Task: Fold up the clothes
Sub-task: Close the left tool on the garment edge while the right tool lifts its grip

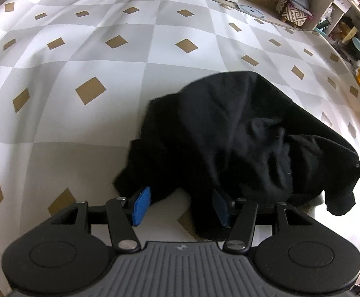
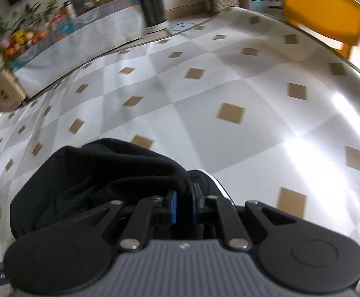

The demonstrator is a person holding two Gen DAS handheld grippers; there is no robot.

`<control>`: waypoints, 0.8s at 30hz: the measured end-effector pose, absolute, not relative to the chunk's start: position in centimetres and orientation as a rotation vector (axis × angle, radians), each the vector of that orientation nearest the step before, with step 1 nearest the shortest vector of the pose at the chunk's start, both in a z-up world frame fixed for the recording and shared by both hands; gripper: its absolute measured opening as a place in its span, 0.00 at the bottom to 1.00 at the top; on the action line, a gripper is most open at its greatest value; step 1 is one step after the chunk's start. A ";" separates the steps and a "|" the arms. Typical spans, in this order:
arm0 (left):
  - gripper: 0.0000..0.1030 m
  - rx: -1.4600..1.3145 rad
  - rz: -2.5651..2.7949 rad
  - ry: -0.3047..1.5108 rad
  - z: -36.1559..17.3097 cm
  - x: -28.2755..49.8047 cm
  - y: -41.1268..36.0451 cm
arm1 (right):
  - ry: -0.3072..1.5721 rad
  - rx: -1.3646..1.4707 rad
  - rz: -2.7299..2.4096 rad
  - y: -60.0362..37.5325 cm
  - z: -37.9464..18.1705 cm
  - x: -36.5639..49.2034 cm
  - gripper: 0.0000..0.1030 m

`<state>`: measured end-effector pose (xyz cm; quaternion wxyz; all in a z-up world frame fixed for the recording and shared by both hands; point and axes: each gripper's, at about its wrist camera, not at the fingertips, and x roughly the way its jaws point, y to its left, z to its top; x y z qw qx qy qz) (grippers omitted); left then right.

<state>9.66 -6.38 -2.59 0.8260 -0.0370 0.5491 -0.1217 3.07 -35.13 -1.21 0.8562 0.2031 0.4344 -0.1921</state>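
Note:
A black garment [image 1: 242, 133] lies crumpled on the checked tablecloth [image 1: 93, 49], near its front edge. My left gripper [image 1: 181, 206] stands half open at the garment's near hem. Its left blue pad [image 1: 141, 205] is bare and a fold of cloth drapes over the right finger [image 1: 220, 209], with bare table between the jaws. In the right wrist view the same garment [image 2: 93, 178] is bunched at the left. My right gripper [image 2: 183, 206] is shut on a pinch of its edge, lifted slightly off the tablecloth [image 2: 229, 86]. Part of the right gripper shows at the left wrist view's right edge.
A yellow chair [image 2: 323, 12] stands past the table's far right edge. A black cylinder [image 2: 152, 5] stands on the floor beyond the far side. A side table with fruit and plants [image 2: 56, 29] and a cardboard box [image 2: 4, 94] lie at the left. Shelves [image 1: 348, 12] fill the far right.

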 end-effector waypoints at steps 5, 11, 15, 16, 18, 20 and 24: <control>0.53 -0.101 -0.205 1.121 -1.8 10.1 -5.7 | 0.858 0.489 -0.395 -37.2 -0.3 1.9 0.10; 0.53 -0.108 -0.196 1.131 -1.9 10.4 -6.3 | 0.801 0.546 -0.238 -36.7 0.9 1.9 0.11; 0.53 -0.103 -0.185 1.126 -1.9 10.4 -6.5 | 0.772 0.560 -0.122 -35.7 1.7 2.0 0.12; 0.53 -0.106 -0.180 1.126 -1.9 10.4 -6.5 | 0.773 0.562 -0.082 -35.4 1.9 2.1 0.12; 0.53 -0.113 -0.169 1.127 -1.9 10.5 -6.4 | 0.776 0.560 -0.005 -34.6 2.1 2.2 0.12; 0.53 -0.123 -0.165 1.125 -1.8 10.6 -6.2 | 0.792 0.537 0.091 -33.2 2.2 2.5 0.13; 0.53 -0.129 -0.156 1.110 -1.5 10.7 -6.1 | 0.847 0.439 0.273 -29.6 2.1 2.7 0.14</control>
